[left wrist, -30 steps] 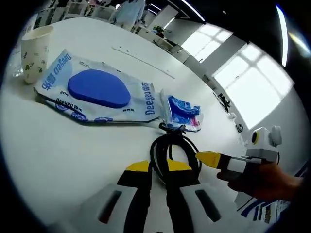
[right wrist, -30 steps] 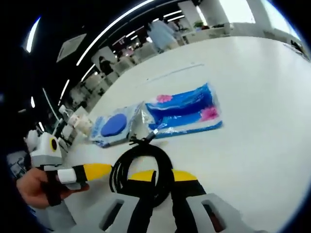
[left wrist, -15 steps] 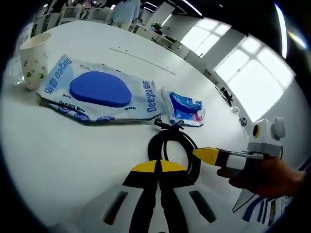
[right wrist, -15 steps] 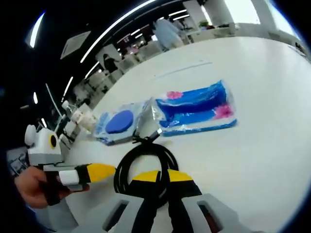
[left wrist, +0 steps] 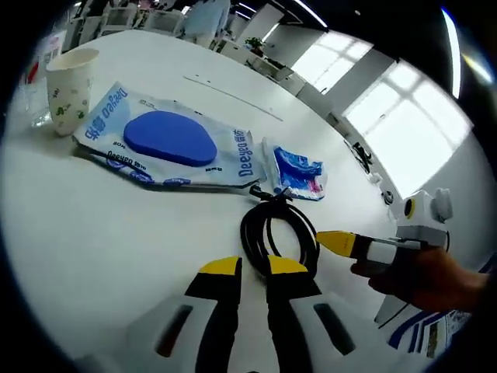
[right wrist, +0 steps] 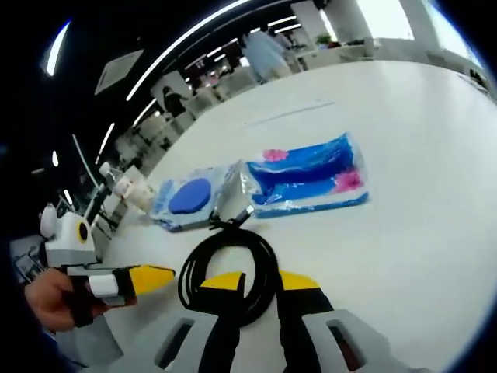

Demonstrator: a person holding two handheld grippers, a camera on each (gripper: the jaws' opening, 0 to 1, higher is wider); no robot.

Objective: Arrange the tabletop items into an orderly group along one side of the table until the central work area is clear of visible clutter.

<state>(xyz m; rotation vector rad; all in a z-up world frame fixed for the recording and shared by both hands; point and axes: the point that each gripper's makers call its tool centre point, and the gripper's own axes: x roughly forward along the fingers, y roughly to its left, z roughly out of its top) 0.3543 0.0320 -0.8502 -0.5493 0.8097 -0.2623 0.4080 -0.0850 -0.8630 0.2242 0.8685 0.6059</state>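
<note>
In the left gripper view, a white paper cup with small green prints (left wrist: 68,87) stands far left on the white worktop (left wrist: 93,233). Next to it lies a flat wipes pack with a big blue oval lid (left wrist: 167,140). Just right of that is a small shiny blue packet with pink spots (left wrist: 295,172). Below them sits a coiled black cable (left wrist: 278,237). The left tongs (left wrist: 254,268) have yellow tips spread apart, right at the near edge of the coil. The right tongs (left wrist: 335,242) come in from the right, held by a hand (left wrist: 423,276).

In the right gripper view, the left tongs (right wrist: 147,277) are at the left. The cable (right wrist: 229,268) lies in the middle, and the right tongs (right wrist: 262,281) are spread around its near loop. The wipes pack (right wrist: 190,198) and blue packet (right wrist: 304,175) lie behind.
</note>
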